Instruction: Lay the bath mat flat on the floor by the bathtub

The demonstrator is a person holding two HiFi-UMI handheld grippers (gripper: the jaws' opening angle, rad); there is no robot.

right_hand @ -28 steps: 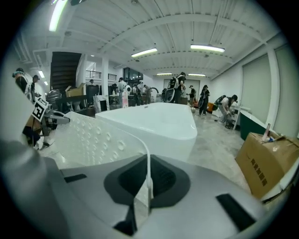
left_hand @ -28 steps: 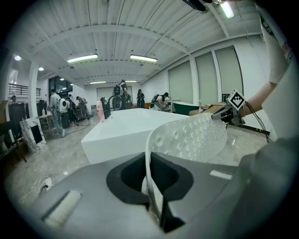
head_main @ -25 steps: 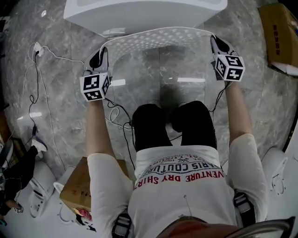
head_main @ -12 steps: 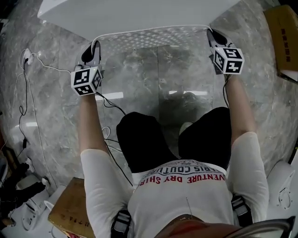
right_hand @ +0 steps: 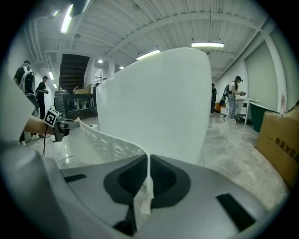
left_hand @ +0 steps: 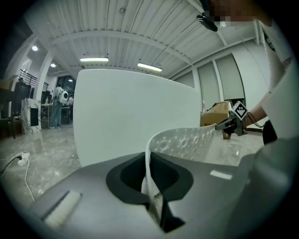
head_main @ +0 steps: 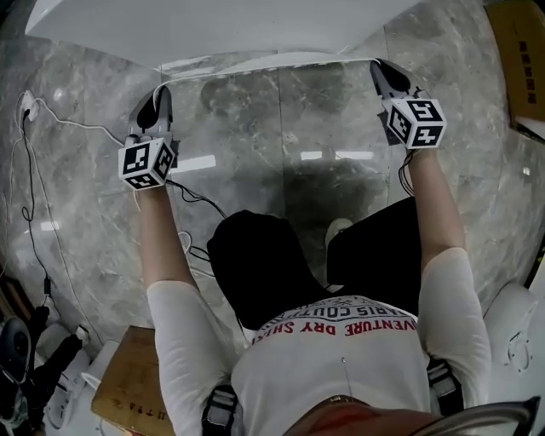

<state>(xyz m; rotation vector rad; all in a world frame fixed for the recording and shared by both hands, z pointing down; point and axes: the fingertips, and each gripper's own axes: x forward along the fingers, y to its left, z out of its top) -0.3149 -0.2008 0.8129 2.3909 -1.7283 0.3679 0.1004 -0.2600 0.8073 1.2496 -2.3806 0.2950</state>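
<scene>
Floor (head_main: 85,196): grey marbled tile, glossy, with a thin cable (head_main: 51,128) trailing at far left
Left gripper (head_main: 160,94): pinched tight on the left corner of the bath mat (head_main: 272,62), a thin fold of it wedged in the claw; held out in front, likely to keep that edge taut
Bath mat: strung between both grippers just in front of the bathtub (head_main: 213,25), not yet flat on the floor; clear, thin, pliable, dotted with round bumps, bowing in a soft curve
Bathtub: white, smooth, curved wall; close ahead, marking where to lay the mat
Right gripper (head_main: 383,75): closed hard on the right corner, same thin pinch; level with the left one, probably so as to lower the sheet square and without creases
Cardboard box (head_main: 519,51): brown, at far right, well apart
</scene>
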